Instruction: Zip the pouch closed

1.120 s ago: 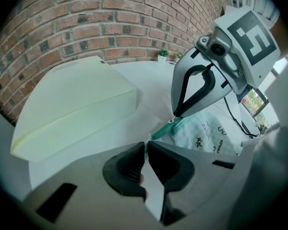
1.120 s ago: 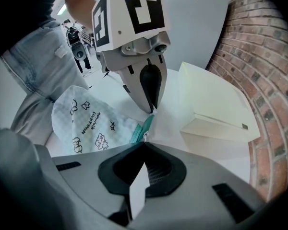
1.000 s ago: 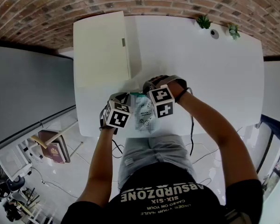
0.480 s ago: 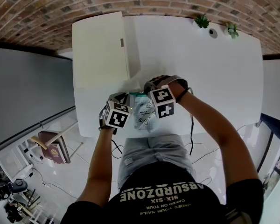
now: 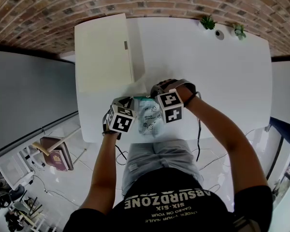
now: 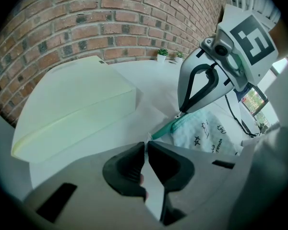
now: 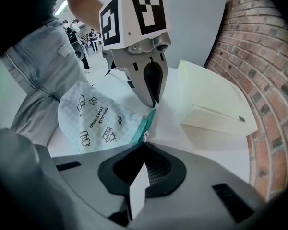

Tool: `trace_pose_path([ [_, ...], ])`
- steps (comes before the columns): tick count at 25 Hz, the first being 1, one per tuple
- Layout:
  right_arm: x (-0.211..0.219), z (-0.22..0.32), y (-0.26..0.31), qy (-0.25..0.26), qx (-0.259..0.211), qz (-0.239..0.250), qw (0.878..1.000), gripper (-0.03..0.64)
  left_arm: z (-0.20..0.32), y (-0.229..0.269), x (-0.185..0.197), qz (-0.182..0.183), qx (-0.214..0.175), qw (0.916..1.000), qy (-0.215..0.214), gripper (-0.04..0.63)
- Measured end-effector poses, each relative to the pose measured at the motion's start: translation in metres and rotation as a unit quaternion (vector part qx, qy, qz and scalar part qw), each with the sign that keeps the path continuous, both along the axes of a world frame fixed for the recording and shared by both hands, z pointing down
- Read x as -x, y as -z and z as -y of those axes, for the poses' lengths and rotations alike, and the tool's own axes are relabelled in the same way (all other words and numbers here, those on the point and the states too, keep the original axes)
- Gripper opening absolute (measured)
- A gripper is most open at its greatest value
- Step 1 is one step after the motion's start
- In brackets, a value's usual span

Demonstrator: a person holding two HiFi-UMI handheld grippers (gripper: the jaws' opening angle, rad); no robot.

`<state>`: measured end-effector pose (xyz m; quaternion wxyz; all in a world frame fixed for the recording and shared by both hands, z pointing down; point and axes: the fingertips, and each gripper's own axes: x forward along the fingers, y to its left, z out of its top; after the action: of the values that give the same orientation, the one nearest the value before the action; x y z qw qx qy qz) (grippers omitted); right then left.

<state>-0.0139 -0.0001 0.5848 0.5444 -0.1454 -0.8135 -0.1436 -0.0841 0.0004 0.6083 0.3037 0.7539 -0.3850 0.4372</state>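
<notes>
The left gripper (image 6: 145,146) is clamped, jaws nearly together, on the end of the teal zipper (image 6: 165,128), and the right gripper (image 7: 144,146) is shut on the zip pull (image 7: 145,137), the patterned pouch (image 5: 149,119) being stretched between them at the 6 o'clock edge of the white table (image 5: 208,71), with a cream box (image 5: 104,52) at its 11 o'clock.

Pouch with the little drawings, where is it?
In the head view the pouch lies at the white table's near edge, its green zip edge held by the left claw and right claw.
</notes>
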Motion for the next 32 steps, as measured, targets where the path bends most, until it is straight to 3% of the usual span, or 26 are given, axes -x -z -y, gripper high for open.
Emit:
trace_pose_path([
  [32, -0.019, -0.001, 0.001, -0.032, 0.008, -0.008, 0.999, -0.003, 0.000, 0.000, 0.001, 0.001, 0.002, 1.0000, -0.003, 0.034],
])
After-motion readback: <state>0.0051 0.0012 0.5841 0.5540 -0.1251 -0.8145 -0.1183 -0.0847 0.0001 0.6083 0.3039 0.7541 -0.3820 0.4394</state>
